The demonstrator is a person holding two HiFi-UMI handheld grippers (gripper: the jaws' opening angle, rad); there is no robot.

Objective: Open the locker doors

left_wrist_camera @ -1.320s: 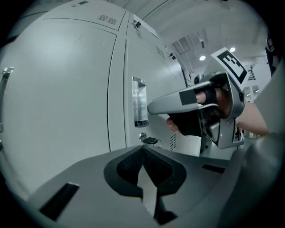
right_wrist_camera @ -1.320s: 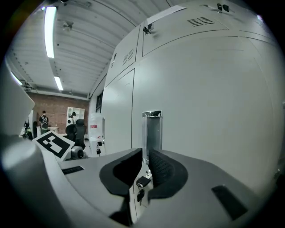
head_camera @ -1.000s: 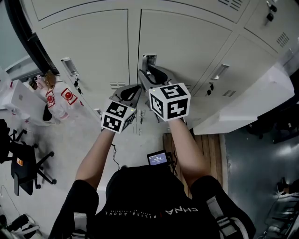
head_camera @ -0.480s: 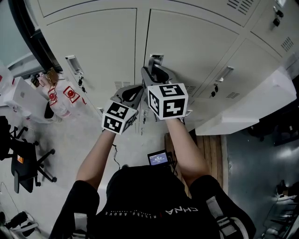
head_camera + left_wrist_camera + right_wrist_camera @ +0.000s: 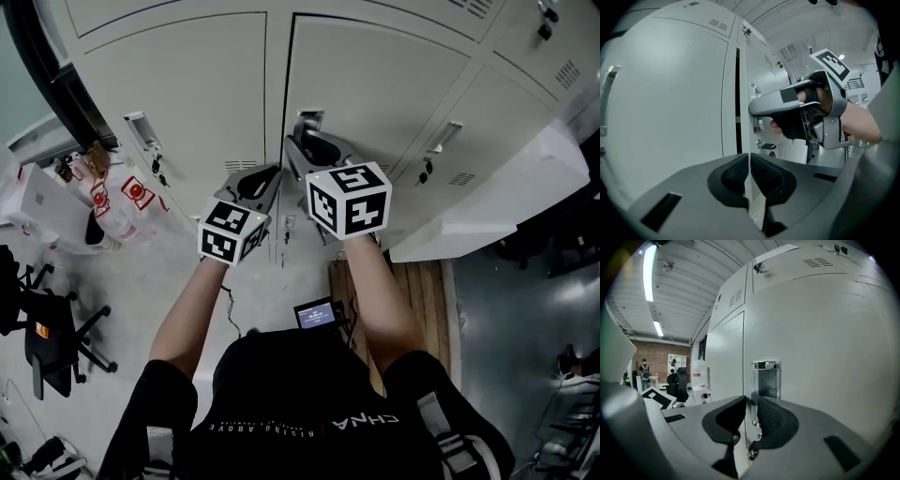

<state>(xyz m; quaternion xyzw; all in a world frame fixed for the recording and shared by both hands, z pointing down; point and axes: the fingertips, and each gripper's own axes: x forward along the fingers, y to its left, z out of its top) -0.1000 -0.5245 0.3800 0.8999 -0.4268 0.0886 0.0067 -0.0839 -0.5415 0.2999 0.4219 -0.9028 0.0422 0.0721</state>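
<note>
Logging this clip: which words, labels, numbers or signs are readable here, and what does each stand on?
"CHNA": large print on the person's black shirt, head view.
"RISING ABOVE": smaller print next to it on the shirt; anything further is too small to read.
Small screen: lit, text too small to read.
Red labels on white packaging left of the lockers: blurred.
Marker cubes: black-and-white patterns only, no words.

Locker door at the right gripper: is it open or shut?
Slightly open: a dark gap runs down the left edge of the locker door, beside the neighbouring door.
</note>
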